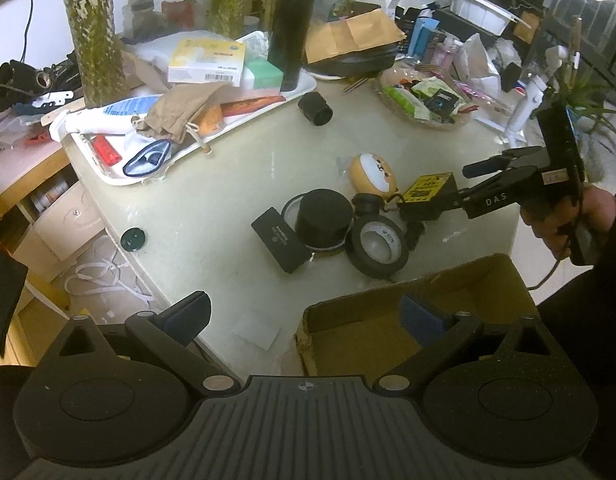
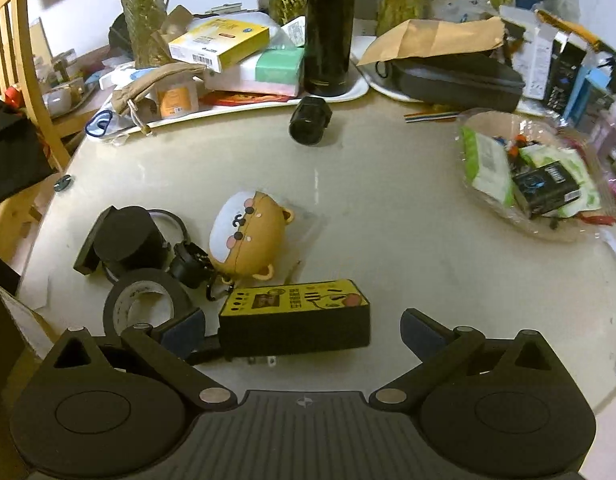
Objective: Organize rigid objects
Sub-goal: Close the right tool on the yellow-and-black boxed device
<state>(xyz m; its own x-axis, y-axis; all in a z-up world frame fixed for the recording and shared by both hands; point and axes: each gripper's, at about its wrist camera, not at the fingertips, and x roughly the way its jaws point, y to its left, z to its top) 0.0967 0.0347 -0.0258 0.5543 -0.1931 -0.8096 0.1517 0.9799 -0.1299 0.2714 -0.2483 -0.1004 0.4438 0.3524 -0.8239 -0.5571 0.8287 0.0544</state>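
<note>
The right gripper spreads wide around one yellow-topped black box near the table's front edge. The left gripper hangs released over one cardboard box. Beside the yellow-topped box lie one tape roll, one bear-shaped case and one flat black case.

tabletop: pale, glossy, ahead of gripper | wall: white, far side | chair: wooden, far left | drawers: left, below tabletop | window: dark, far right
</note>
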